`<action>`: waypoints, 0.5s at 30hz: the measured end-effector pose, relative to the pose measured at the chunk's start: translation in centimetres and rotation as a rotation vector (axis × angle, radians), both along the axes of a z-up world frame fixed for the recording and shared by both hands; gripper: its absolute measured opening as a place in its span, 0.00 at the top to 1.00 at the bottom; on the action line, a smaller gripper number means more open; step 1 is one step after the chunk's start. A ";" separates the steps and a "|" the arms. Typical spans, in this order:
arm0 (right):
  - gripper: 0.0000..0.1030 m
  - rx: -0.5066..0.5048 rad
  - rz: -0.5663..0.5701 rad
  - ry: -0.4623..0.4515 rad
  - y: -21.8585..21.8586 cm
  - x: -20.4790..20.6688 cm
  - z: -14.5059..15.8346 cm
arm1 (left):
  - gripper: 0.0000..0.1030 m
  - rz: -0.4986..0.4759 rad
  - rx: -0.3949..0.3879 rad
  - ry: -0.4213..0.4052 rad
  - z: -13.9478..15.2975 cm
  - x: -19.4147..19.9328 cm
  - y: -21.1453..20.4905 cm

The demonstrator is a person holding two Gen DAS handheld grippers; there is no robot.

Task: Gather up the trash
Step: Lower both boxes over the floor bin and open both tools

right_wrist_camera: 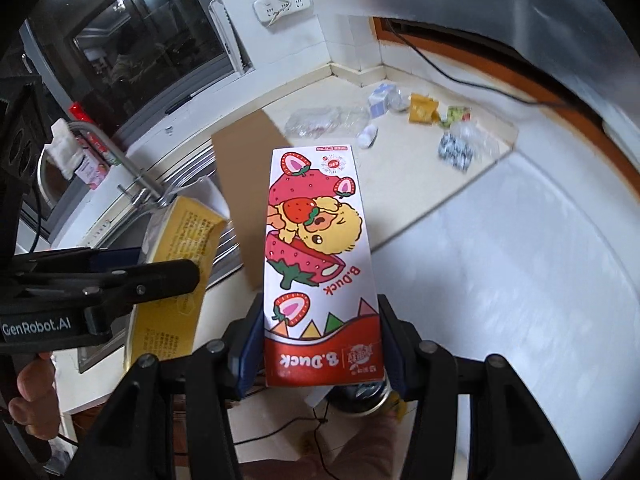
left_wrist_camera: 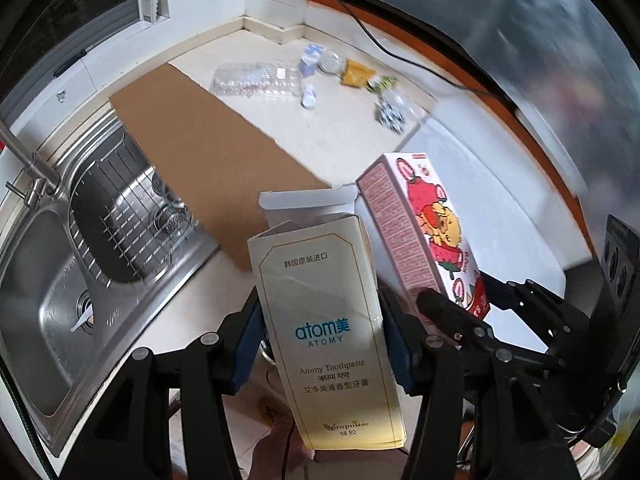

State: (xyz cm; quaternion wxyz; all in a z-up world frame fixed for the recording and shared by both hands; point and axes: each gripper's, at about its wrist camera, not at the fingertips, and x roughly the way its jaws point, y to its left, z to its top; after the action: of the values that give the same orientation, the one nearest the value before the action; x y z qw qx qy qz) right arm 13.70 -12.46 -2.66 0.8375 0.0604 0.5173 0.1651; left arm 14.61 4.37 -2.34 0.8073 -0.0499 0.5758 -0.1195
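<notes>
My left gripper point(left_wrist_camera: 322, 344) is shut on a cream Atomy toothpaste box point(left_wrist_camera: 328, 320), its top flap open, held above the counter's front edge. My right gripper point(right_wrist_camera: 320, 344) is shut on a red and white B.Duck strawberry carton point(right_wrist_camera: 318, 260). That carton also shows in the left wrist view point(left_wrist_camera: 428, 232), just right of the toothpaste box. The toothpaste box shows yellow in the right wrist view point(right_wrist_camera: 180, 264), with the left gripper point(right_wrist_camera: 120, 276) on it. More trash lies at the counter's far corner: a clear plastic tray point(left_wrist_camera: 256, 80), a small white and blue carton point(left_wrist_camera: 310, 60), a yellow wrapper point(left_wrist_camera: 356, 74), a patterned packet point(left_wrist_camera: 390, 114).
A steel sink point(left_wrist_camera: 60, 280) with a wire rack point(left_wrist_camera: 128, 208) and a tap point(left_wrist_camera: 32, 160) is at the left. A brown cardboard sheet point(left_wrist_camera: 208, 152) lies on the counter beside it. A black cable point(left_wrist_camera: 400, 52) runs along the back right. A wall socket point(right_wrist_camera: 280, 4) is above.
</notes>
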 end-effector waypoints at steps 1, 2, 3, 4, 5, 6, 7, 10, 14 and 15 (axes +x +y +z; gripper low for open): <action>0.50 0.004 -0.009 0.007 0.5 -1.3 -0.3 | 0.48 -0.013 0.001 0.000 -0.4 -0.9 0.3; 0.50 0.006 -0.014 0.014 0.8 -2.1 -0.6 | 0.48 -0.031 -0.001 0.002 -0.9 -2.1 0.5; 0.50 0.007 -0.021 0.022 1.2 -3.1 -0.9 | 0.48 -0.042 0.000 0.003 -1.3 -2.7 0.6; 0.50 0.004 -0.027 0.031 1.6 -4.3 -1.4 | 0.48 -0.059 0.004 0.004 -2.0 -3.7 0.8; 0.50 0.001 -0.033 0.040 1.9 -5.1 -1.8 | 0.48 -0.072 0.009 0.002 -2.6 -4.4 0.8; 0.50 -0.004 -0.040 0.053 2.2 -6.0 -2.4 | 0.48 -0.091 0.019 -0.003 -3.6 -5.5 1.0; 0.50 -0.015 -0.048 0.065 2.4 -6.8 -3.1 | 0.48 -0.099 0.029 -0.005 -4.5 -6.1 0.9; 0.50 -0.044 -0.068 0.119 2.7 -8.6 -5.8 | 0.48 -0.117 0.051 0.008 -7.7 -7.7 0.9; 0.50 -0.057 -0.083 0.218 2.5 -9.9 -10.6 | 0.48 -0.136 0.058 0.043 -12.6 -9.3 0.5; 0.50 -0.056 -0.086 0.241 2.3 -10.0 -12.0 | 0.48 -0.143 0.065 0.053 -14.0 -9.6 0.3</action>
State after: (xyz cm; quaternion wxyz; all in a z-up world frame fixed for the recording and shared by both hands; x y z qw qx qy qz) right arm 3.66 -10.12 -14.65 0.7771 0.0783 0.6154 0.1060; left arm 5.01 4.68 -16.37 0.7825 0.0146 0.6025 -0.1567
